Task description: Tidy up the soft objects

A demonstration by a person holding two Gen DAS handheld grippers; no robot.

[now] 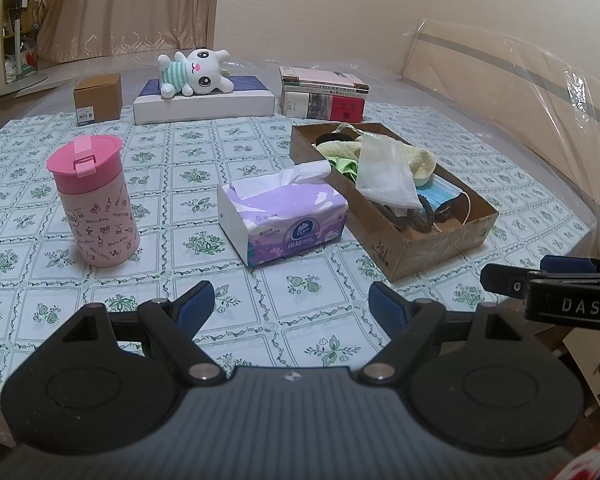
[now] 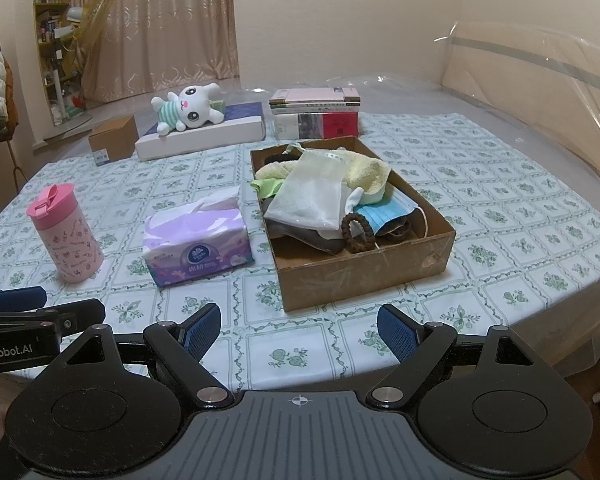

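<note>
Left gripper [image 1: 291,303]: jaws wide apart, nothing between the blue pads; held above the near edge of the table, well short of every object.
Right gripper [image 2: 299,328]: jaws wide apart and empty; held over the near edge, just in front of the cardboard box.
Table [image 2: 500,216]: covered by a white cloth printed with green flower squares.
Cardboard box [image 2: 364,276]: open-topped, brown, on the cloth to the right of the tissue pack; it holds the loose soft items.
White cloth bag [image 2: 312,196]: lies on top of the pile in the box, tilted.
Yellow towel [image 2: 368,170]: crumpled toward the far side of the box, partly under the bag.
Blue face mask [image 2: 384,212]: against the right wall of the box, ear loop trailing.
Brown hair tie [image 2: 358,230]: beside the mask, near the front of the box.
Tissue pack [image 2: 196,244]: purple, a sheet sticking up; between the box and the pink cup.
Pink cup [image 2: 64,236]: upright, lid on, left of the tissues.
Plush toy [image 2: 188,110]: white, striped shirt, lying on a flat white box [image 2: 204,136] at the far side.
Books [image 2: 316,114]: stacked behind the cardboard box.
</note>
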